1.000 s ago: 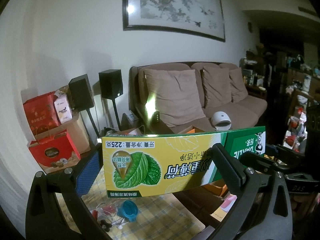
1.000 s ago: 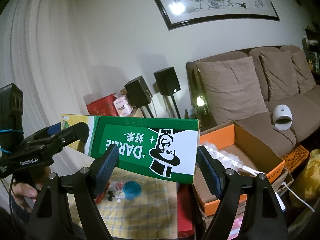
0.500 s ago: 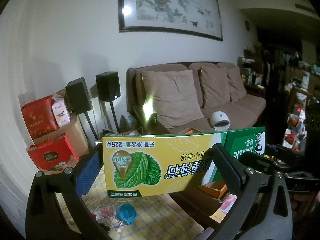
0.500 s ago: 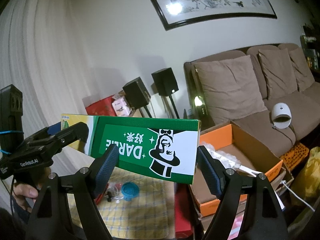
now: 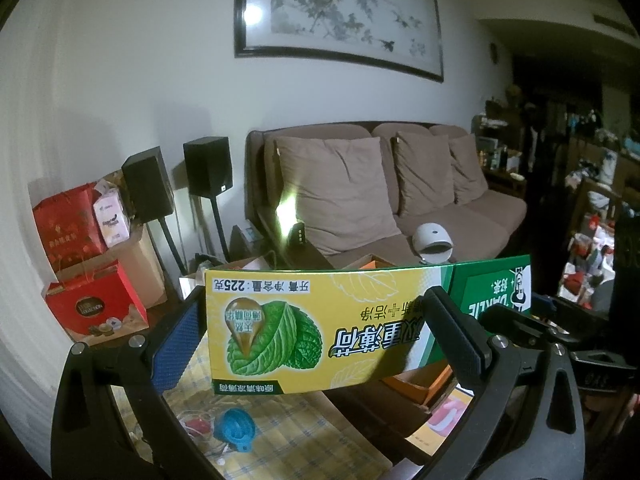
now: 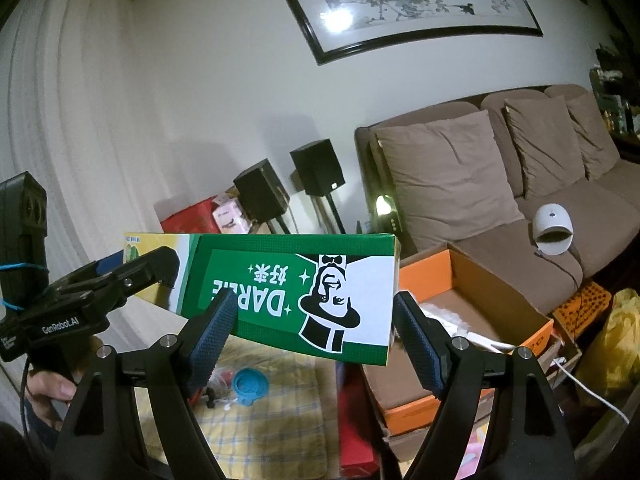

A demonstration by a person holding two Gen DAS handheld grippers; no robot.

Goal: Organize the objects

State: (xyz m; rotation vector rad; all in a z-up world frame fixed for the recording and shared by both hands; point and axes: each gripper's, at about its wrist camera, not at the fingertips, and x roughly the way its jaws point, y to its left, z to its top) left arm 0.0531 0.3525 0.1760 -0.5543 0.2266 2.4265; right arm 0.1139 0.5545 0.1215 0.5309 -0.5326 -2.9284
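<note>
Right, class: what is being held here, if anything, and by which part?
The toothpaste box, up in the air, by its two ends: left claw at the yellow end, right claw at the green end.

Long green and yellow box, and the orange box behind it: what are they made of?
The long box looks like thin printed card with a slightly glossy coat: it has sharp folded edges and crisp colour print. The orange box seems to be matt corrugated cardboard, judging by its plain brown and orange faces and thick wall edges.
</note>
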